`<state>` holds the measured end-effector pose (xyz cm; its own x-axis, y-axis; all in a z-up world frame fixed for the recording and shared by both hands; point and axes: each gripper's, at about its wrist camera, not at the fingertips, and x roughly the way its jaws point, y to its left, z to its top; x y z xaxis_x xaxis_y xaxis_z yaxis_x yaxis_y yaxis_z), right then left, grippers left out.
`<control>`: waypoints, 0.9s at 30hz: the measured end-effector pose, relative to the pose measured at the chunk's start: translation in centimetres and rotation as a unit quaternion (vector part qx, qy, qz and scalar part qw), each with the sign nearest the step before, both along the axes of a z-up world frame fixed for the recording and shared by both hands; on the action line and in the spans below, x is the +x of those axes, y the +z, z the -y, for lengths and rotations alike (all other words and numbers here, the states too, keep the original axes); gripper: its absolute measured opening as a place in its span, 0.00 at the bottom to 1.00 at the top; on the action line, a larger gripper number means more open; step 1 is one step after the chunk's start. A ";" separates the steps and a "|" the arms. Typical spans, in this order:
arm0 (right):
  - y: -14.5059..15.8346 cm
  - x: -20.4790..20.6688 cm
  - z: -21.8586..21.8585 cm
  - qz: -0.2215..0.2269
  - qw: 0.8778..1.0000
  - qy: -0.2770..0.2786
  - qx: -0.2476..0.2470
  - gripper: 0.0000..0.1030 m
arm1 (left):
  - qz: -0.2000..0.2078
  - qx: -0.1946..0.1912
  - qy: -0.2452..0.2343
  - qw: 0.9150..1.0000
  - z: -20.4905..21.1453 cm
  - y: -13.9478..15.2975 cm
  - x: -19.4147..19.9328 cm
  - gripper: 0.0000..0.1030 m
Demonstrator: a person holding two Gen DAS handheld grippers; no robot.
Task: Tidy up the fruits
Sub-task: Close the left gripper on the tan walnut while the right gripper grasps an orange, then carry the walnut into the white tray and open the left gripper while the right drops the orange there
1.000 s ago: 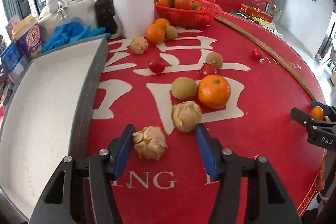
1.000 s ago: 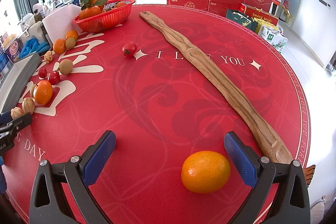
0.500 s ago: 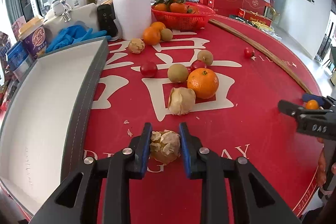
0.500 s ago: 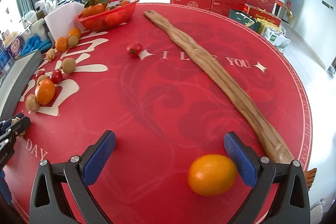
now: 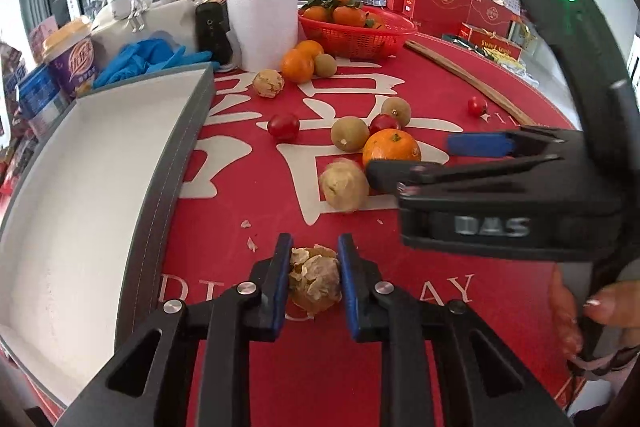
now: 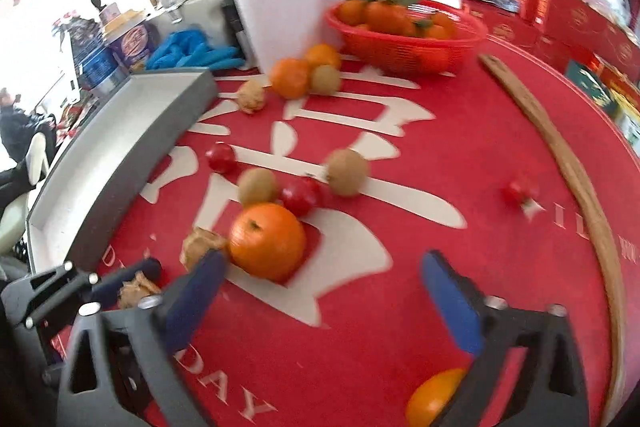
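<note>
My left gripper [image 5: 315,253] is shut on a tan papery husked fruit [image 5: 314,283] low over the red tablecloth, beside the grey-rimmed white tray [image 5: 168,179]. A second husked fruit [image 5: 344,187] and a large orange [image 5: 392,147] lie just beyond it. My right gripper [image 6: 320,267] has come in close from the right; its jaws are closing with nothing pressed between them. The large orange [image 6: 267,241] sits just ahead of its left finger [image 6: 196,287]. Another orange [image 6: 432,403] lies behind its right finger. The right wrist view shows the left gripper [image 6: 132,283] at lower left.
Kiwis [image 5: 349,133], cherry tomatoes [image 5: 283,127] and more oranges [image 5: 298,65] are scattered toward a red basket [image 5: 356,33] of oranges. A paper roll [image 5: 264,23], blue gloves [image 5: 148,59] and cups stand behind the tray. A long wooden strip [image 6: 576,179] runs along the right.
The left jaws have closed onto the husked fruit. The right gripper has swung left across the table, away from the lone orange and up to the fruit cluster, its jaws narrowing.
</note>
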<state>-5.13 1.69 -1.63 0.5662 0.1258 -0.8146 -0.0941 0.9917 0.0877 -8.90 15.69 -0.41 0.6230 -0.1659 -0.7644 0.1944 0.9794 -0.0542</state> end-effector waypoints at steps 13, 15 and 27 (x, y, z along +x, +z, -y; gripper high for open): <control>1.5 -0.2 0.5 0.001 0.999 0.004 0.046 0.37 | 0.040 -0.047 0.031 0.998 -3.9 3.7 -1.8 0.24; 2.3 -0.3 0.5 0.001 0.998 0.005 0.057 0.38 | 0.048 -0.051 0.043 0.997 -5.2 4.3 -1.9 0.24; 4.0 1.8 -7.7 0.000 0.995 0.085 0.055 0.38 | 0.067 -0.015 0.161 0.985 -14.5 4.2 -1.6 0.24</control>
<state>-3.30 9.38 2.34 0.5298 0.3088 -0.7900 -0.2595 0.9457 0.1956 -10.54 30.22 3.76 0.7418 0.0352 -0.6697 -0.1186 0.9898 -0.0794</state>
